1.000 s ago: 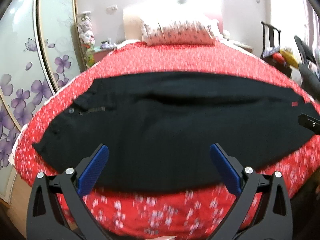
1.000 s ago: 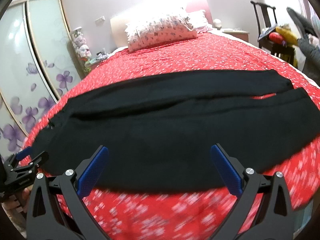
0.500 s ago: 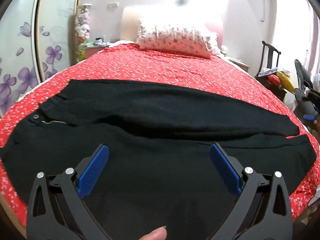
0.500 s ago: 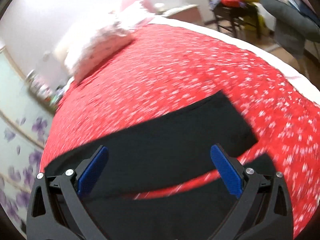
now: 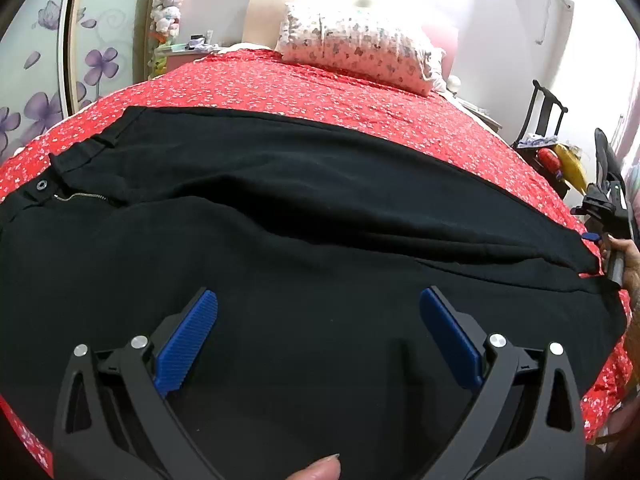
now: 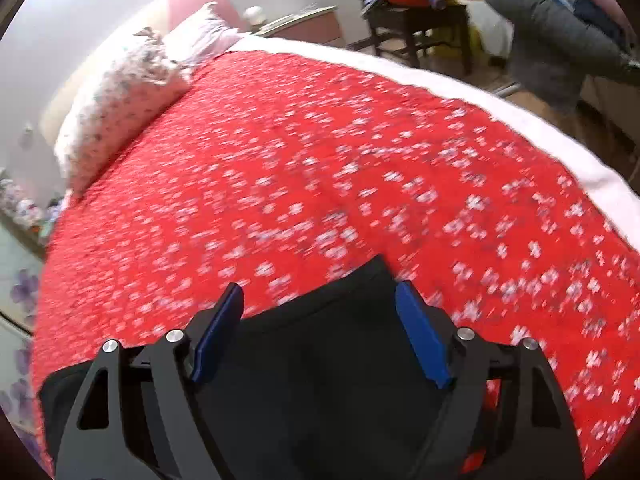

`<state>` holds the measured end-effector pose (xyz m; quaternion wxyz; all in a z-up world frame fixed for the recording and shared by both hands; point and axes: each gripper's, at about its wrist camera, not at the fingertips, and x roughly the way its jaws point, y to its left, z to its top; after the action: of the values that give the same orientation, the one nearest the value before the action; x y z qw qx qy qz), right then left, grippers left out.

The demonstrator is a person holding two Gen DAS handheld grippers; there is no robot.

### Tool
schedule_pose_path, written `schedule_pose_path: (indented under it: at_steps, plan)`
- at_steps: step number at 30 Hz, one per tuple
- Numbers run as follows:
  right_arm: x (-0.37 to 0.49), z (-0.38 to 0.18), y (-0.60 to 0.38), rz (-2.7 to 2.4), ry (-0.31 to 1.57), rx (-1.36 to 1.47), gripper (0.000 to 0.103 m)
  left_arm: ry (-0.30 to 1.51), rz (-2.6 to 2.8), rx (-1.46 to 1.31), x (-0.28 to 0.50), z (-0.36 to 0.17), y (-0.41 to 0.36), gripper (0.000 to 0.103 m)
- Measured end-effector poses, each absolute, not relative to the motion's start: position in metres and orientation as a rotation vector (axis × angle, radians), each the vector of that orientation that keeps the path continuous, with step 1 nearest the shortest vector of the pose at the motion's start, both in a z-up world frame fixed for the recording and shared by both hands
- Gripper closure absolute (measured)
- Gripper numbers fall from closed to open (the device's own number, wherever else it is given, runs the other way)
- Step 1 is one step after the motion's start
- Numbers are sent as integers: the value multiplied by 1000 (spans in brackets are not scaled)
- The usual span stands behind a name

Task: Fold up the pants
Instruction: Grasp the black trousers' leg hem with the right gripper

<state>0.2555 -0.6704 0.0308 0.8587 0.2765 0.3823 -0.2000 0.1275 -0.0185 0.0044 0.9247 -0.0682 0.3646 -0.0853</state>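
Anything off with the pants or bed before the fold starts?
Minor only. The black pants lie flat across the red bedspread, but the fly gapes, zipper showing, and a sliver of red shows between the two leg hems. Nothing spilled or damaged.

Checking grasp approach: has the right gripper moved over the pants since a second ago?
Yes. The right gripper, jaws closing, went from over the pants' middle to their cuff end, toward the chair side of the bed.

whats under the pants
The black pants lie spread on the red floral bedspread, which shows all around them. The part directly beneath is covered, so nothing else can be confirmed.
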Motion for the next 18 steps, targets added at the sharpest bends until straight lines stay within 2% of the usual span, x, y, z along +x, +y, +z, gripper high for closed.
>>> schedule_pose_path:
  at_steps: [5,12,13,15,17,18]
  plan:
    - [261,20,-681,-462,796,553,36,763,-174,-136,130,3,-18,2]
    - [276,2,-686,-499,869,522,42,773,-173,-135,134,4,-20,2]
    - [277,2,-683,-504,874,508,46,774,-174,-136,134,4,-20,2]
    - [278,1,-680,-520,878,467,64,774,-174,-136,133,4,-20,2]
    - [276,3,-679,-503,868,473,75,774,-174,-136,133,4,-20,2]
    - [274,5,-680,-491,859,480,77,774,-174,-135,133,4,-20,2]
